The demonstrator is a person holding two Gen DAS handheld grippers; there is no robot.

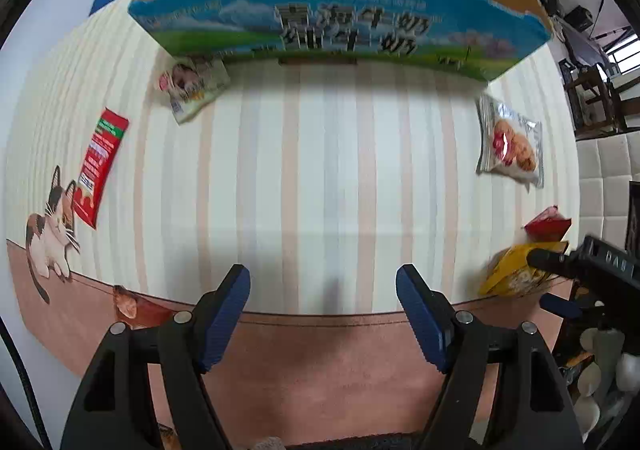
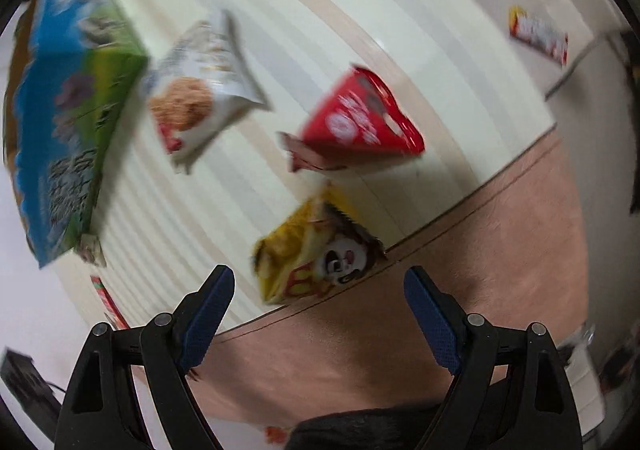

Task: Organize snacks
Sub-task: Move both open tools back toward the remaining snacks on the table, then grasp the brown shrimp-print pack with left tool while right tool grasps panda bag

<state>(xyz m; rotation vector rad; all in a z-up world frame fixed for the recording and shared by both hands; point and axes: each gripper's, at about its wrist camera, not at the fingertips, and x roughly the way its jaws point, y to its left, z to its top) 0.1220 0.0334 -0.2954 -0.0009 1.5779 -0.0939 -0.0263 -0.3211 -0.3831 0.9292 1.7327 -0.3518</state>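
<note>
A blue-and-green cardboard box (image 1: 340, 25) holding several snack packets stands at the far side of the striped tablecloth; it shows at the left in the right wrist view (image 2: 68, 121). My left gripper (image 1: 323, 282) is open and empty over the bare cloth. My right gripper (image 2: 319, 282) is open and empty, just short of a yellow panda packet (image 2: 312, 250), which also shows in the left wrist view (image 1: 516, 270). A red packet (image 2: 360, 125) and a silver biscuit packet (image 2: 196, 89) lie beyond it.
A long red packet (image 1: 100, 165) and a pale packet (image 1: 192, 85) lie at the left of the cloth, a silver biscuit packet (image 1: 512, 141) at the right. Two more red packets (image 2: 540, 33) lie far off. Chairs stand past the table's right edge.
</note>
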